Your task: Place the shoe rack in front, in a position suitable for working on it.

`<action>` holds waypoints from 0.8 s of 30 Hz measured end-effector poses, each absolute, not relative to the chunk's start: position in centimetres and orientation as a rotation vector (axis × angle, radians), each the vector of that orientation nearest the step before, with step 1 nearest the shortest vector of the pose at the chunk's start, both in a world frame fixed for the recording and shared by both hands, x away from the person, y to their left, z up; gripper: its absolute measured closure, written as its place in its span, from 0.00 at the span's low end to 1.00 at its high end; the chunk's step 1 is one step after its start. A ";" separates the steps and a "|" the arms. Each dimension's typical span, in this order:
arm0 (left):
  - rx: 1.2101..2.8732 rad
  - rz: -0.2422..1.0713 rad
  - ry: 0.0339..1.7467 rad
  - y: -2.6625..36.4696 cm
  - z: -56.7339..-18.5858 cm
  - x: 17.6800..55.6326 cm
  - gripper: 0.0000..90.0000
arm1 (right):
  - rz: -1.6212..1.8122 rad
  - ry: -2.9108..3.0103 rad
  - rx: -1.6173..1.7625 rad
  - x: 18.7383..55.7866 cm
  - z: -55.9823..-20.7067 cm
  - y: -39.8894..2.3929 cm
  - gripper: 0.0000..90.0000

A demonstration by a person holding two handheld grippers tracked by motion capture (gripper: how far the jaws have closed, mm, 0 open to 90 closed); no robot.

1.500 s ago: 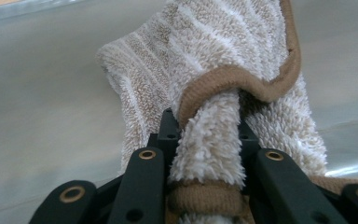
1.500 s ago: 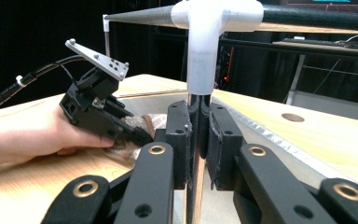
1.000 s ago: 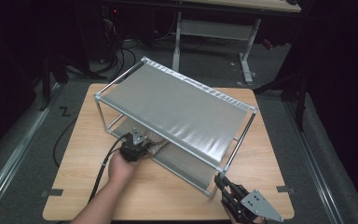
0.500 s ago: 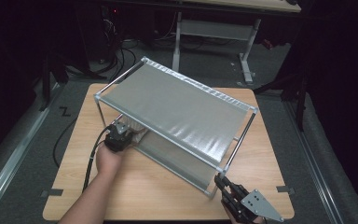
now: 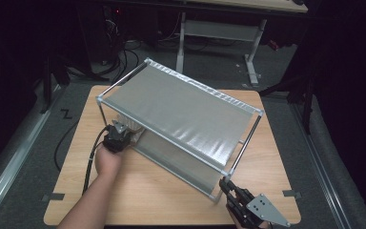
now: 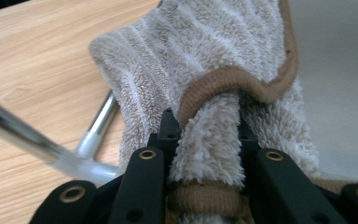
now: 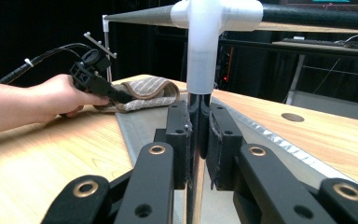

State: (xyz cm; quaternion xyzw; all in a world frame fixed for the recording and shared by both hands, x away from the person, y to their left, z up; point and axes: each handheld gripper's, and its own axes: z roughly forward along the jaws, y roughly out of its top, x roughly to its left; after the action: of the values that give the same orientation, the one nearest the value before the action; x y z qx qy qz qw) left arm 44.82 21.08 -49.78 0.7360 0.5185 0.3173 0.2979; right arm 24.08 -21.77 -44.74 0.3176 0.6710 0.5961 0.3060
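A two-tier metal rack stands at an angle on the wooden table. My left gripper is shut on a fold of a beige striped towel with brown edging. It holds the towel at the left end of the lower shelf, under the top shelf. In the right gripper view the towel lies bunched on the lower shelf, ahead of the left gripper. My right gripper is shut on the rack's near corner post, just below its white joint; in the high view it sits at the front right.
The rack's lower shelf runs from the held post toward the towel. A chrome leg with a white foot stands close beside the left gripper. Bare table lies in front of the rack, and a desk frame stands behind the table.
My left hand has slid left along the rack's front with the towel, from near the middle to the left corner. The right gripper has stayed on the post.
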 end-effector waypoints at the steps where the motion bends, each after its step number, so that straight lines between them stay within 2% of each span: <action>1: 1.968 0.833 1.367 20.8 -49.7 44.7 0.80 | 1.576 1.777 0.840 24.1 -44.7 -21.8 0.90; 9: 2.069 0.766 1.208 16.3 -49.7 42.9 0.80 | 1.575 1.776 0.843 24.1 -44.7 -21.8 0.90; 24: 2.133 0.611 0.945 7.0 -49.7 37.7 0.80 | 1.574 1.775 0.843 24.1 -44.7 -21.8 0.90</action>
State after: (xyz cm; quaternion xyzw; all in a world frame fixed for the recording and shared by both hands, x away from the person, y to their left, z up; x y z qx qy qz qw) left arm 37.68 7.04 -49.72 0.8261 0.3662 0.2368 0.3570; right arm 24.07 -21.81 -44.72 0.3188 0.6710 0.5949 0.3069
